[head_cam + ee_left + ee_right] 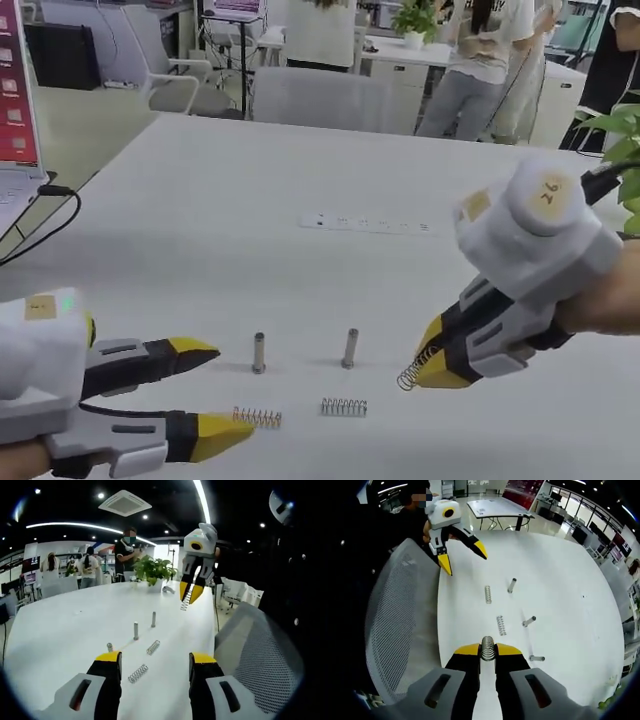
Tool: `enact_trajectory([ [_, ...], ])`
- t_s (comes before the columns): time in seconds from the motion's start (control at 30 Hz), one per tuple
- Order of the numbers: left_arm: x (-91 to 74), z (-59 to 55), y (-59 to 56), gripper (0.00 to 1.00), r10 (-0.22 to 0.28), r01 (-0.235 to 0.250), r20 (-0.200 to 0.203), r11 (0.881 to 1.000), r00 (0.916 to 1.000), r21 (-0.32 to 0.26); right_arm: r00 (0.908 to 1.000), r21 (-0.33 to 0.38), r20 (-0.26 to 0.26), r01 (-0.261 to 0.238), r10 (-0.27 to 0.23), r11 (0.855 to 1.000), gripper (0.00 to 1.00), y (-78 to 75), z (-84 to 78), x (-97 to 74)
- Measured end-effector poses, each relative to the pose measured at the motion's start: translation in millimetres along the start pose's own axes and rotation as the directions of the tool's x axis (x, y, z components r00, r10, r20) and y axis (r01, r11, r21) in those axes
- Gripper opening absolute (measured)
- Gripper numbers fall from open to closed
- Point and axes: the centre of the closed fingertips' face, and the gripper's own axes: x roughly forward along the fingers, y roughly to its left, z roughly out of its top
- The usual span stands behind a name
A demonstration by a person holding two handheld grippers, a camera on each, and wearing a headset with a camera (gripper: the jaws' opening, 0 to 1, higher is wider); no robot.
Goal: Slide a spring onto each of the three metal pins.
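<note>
Two short metal pins (259, 352) (350, 347) stand upright on the white table (300, 270). The right gripper view has three pins (511, 585) (529, 621) (536, 658). Two springs (257, 416) (344, 406) lie flat in front of the pins. My right gripper (435, 375) is shut on a third spring (410, 375), held just right of the pins and above the table; the spring's end sticks out between the yellow tips (488, 647). My left gripper (215, 392) hovers open at the near left, its jaws spread either side of the nearest spring (138, 673).
A white power strip (365, 222) lies further back on the table. A laptop (15, 110) with a black cable (55, 225) sits at the left edge. A grey mesh chair (395, 630) is at the near side. People and a plant (625, 130) are behind.
</note>
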Motion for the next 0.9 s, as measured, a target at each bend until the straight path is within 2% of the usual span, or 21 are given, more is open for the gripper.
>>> enact_trajectory([
  [0.3, -6.1, -8.4, 2.4, 0.49, 0.036, -0.036, 0.0, 0.999, 0.9993, -0.023, 0.999, 0.023, -0.013, 0.042, -0.042, 0.999, 0.08, -21.1, -9.0, -14.1],
  [0.57, -6.4, -8.4, 2.7, 0.49, 0.052, -0.052, 0.005, 0.998, 0.9986, -0.019, 0.9952, 0.047, -0.038, 0.092, -0.09, 0.995, 0.08, -52.7, -17.3, -25.5],
  [0.7, -5.7, -8.4, 1.9, 0.49, 0.053, -0.053, 0.007, 0.998, 0.9985, -0.022, 0.9913, 0.051, -0.067, 0.116, -0.113, 0.992, 0.08, -68.1, -24.3, -25.5],
  [0.9, -5.5, -9.7, 1.4, 0.49, 0.057, -0.056, 0.008, 0.998, 0.9984, -0.03, 0.9875, 0.058, -0.11, 0.12, -0.113, 0.991, 0.08, -82.2, -34.3, -17.4],
])
